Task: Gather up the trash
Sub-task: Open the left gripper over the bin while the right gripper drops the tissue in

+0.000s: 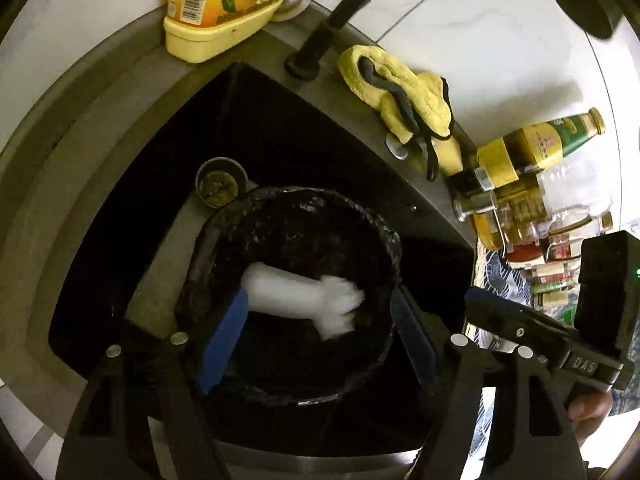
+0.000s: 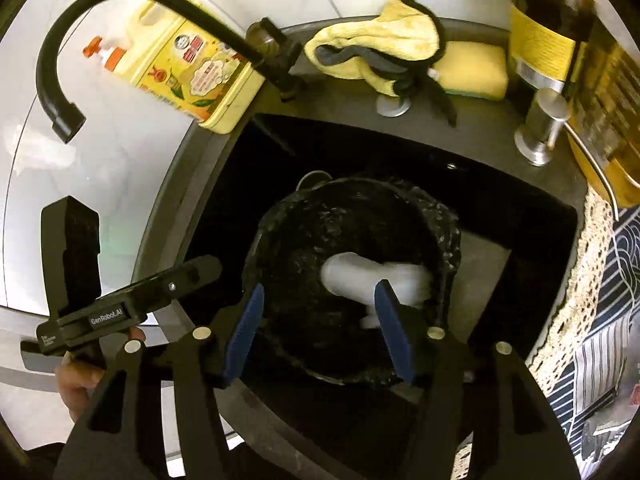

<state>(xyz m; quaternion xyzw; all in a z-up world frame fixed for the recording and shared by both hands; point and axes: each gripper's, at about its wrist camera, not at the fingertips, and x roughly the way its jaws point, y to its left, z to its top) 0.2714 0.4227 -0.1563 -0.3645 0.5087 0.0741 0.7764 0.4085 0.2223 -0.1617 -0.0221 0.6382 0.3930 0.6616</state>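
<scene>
A round bin lined with a black bag [image 1: 296,216] stands in the dark sink; it also shows in the right wrist view [image 2: 400,192]. A blurred white piece of trash [image 1: 300,296] is over the bin's mouth, touched by no finger; it shows in the right wrist view too [image 2: 360,276]. My left gripper [image 1: 320,332] is open above the bin, blue pads wide apart. My right gripper [image 2: 320,328] is open above the bin as well. Each gripper shows in the other's view, the right one [image 1: 540,336] and the left one [image 2: 120,304].
A black faucet [image 2: 132,4] arches over the sink's back edge [image 2: 352,116]. A yellow soap bottle [image 2: 180,64], a yellow cloth [image 2: 372,48], a sponge [image 2: 472,72] and bottles [image 1: 532,156] stand along the counter. A drain strainer [image 1: 220,180] sits behind the bin.
</scene>
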